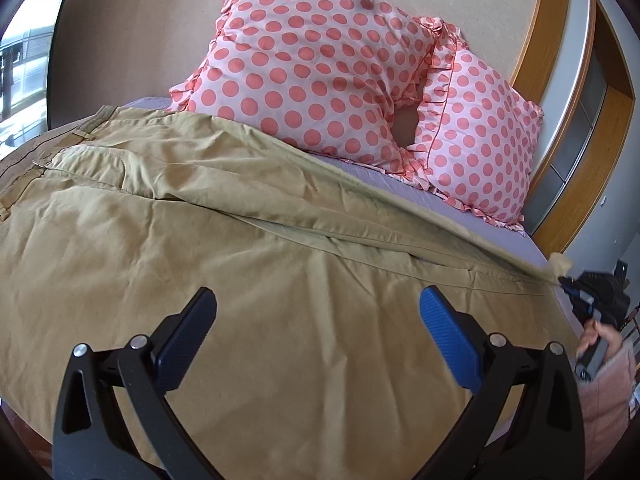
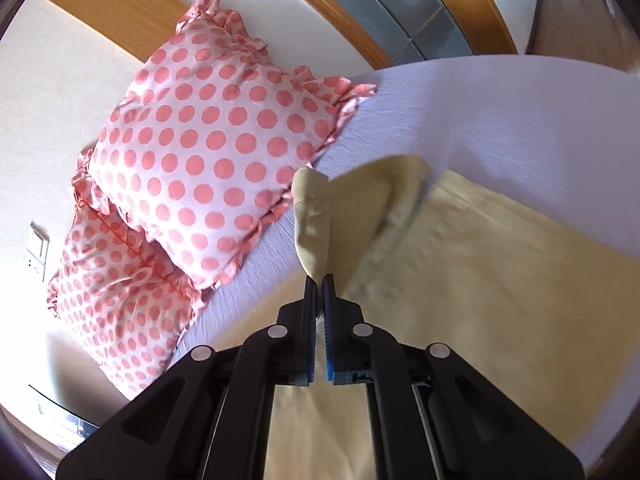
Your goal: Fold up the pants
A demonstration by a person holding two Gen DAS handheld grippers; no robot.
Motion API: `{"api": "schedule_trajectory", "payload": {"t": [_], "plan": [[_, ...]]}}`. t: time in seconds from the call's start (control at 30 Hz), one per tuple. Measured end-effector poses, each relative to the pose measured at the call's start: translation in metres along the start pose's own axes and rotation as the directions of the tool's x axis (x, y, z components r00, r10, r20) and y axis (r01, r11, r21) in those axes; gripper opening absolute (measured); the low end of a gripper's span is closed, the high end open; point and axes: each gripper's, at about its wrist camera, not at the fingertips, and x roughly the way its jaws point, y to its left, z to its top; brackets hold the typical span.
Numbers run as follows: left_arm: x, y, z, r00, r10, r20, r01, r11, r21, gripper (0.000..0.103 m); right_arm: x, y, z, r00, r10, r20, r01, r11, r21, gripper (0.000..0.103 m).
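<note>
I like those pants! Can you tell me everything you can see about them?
The pants are khaki tan, in a thin, wrinkly woven cloth. They lie spread across the lilac bed sheet, waistband with belt loops at one end, a stitched pocket near it. One leg is lifted off the other and pulled taut: the right gripper is shut on its hem end. The left gripper hovers open above the flat leg. The far edge reaches the polka-dot pillows.

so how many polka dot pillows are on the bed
2: a larger pillow propped against the headboard wall above the pants, and a second pillow beside it toward the bed's edge. None appear hidden.
</note>
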Motion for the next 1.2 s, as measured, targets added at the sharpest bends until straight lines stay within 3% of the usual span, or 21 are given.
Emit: {"api": "schedule_trajectory", "payload": {"t": [0.1, 0.13, 0.23, 0.3, 0.43, 0.47, 0.5, 0.53, 0.6, 0.67, 0.87, 1.0, 1.03, 1.07, 1.1, 1.13, 1.17, 1.2], "plan": [[0.003, 0.007, 0.01, 0.999, -0.035, -0.005, 0.035, 0.999, -0.036, 0.101, -0.01, -0.019, -0.017, 0.998, -0.015, -0.061, 0.019, 0.998, 0.067, 0.005], [0.004, 0.01, 0.013, 0.999, -0.038, -0.004, 0.038, 0.998, -0.05, 0.101, -0.009, -0.02, -0.018, 0.997, -0.01, -0.074, 0.016, 0.996, 0.085, 0.012], [-0.002, 0.021, 0.019, 0.996, -0.09, 0.026, 0.092, 0.992, -0.083, 0.101, -0.013, -0.027, -0.021, 0.996, -0.036, -0.077, 0.044, 0.994, 0.096, 0.046], [-0.007, 0.03, 0.021, 0.991, -0.128, 0.046, 0.132, 0.985, -0.108, 0.101, -0.009, -0.033, -0.02, 0.996, -0.037, -0.085, 0.047, 0.993, 0.11, 0.048], [-0.004, 0.049, 0.029, 0.998, -0.066, -0.01, 0.063, 0.984, -0.165, 0.101, -0.002, -0.038, -0.02, 0.998, -0.013, -0.062, 0.022, 0.99, 0.14, 0.047], [-0.001, 0.053, 0.033, 0.998, -0.062, -0.024, 0.057, 0.982, -0.178, 0.101, 0.001, -0.038, -0.019, 0.998, -0.008, -0.054, 0.016, 0.99, 0.142, 0.043], [0.003, 0.058, 0.037, 0.998, -0.062, -0.031, 0.055, 0.98, -0.191, 0.101, 0.005, -0.038, -0.018, 0.999, -0.006, -0.046, 0.013, 0.99, 0.138, 0.035], [0.006, 0.063, 0.042, 0.998, -0.056, -0.035, 0.049, 0.979, -0.197, 0.101, 0.012, -0.04, -0.016, 0.999, 0.007, -0.046, 0.0, 0.991, 0.135, 0.005], [0.012, 0.07, 0.057, 0.999, 0.026, -0.034, -0.032, 0.982, -0.184, 0.101, 0.021, -0.048, -0.015, 0.998, 0.046, -0.053, -0.037, 0.987, 0.155, 0.003], [0.02, 0.08, 0.075, 0.997, 0.079, -0.019, -0.082, 0.98, -0.183, 0.101, 0.012, -0.055, -0.015, 0.993, 0.121, -0.004, -0.119, 0.98, 0.161, 0.003], [0.088, 0.112, 0.144, 0.989, 0.096, -0.114, -0.124, 0.955, -0.27, 0.101, -0.015, -0.06, -0.011, 0.969, 0.235, 0.077, -0.243, 0.96, 0.141, 0.002], [0.151, 0.131, 0.175, 0.965, 0.138, -0.221, -0.207, 0.922, -0.328, 0.099, -0.023, -0.06, -0.01, 0.957, 0.274, 0.096, -0.285, 0.949, 0.136, 0.002], [0.164, 0.138, 0.179, 0.955, 0.163, -0.246, -0.243, 0.909, -0.34, 0.095, -0.024, -0.06, -0.01, 0.955, 0.281, 0.097, -0.293, 0.946, 0.137, 0.002], [0.175, 0.144, 0.18, 0.948, 0.17, -0.268, -0.263, 0.895, -0.36, 0.081, -0.025, -0.06, -0.009, 0.952, 0.289, 0.1, -0.301, 0.943, 0.139, 0.002], [0.183, 0.152, 0.18, 0.943, 0.164, -0.288, -0.271, 0.882, -0.386, 0.056, -0.025, -0.059, -0.009, 0.951, 0.292, 0.101, -0.304, 0.943, 0.137, 0.002], [0.183, 0.156, 0.181, 0.941, 0.195, -0.277, -0.297, 0.869, -0.395, 0.046, -0.024, -0.058, -0.008, 0.951, 0.292, 0.101, -0.304, 0.943, 0.132, 0.002], [0.178, 0.159, 0.181, 0.948, 0.193, -0.254, -0.286, 0.869, -0.405, 0.013, -0.023, -0.057, -0.008, 0.951, 0.293, 0.1, -0.304, 0.944, 0.129, 0.002], [0.172, 0.16, 0.18, 0.956, 0.164, -0.241, -0.255, 0.872, -0.418, 0.005, -0.023, -0.056, -0.007, 0.95, 0.297, 0.101, -0.308, 0.943, 0.127, 0.002]]}}
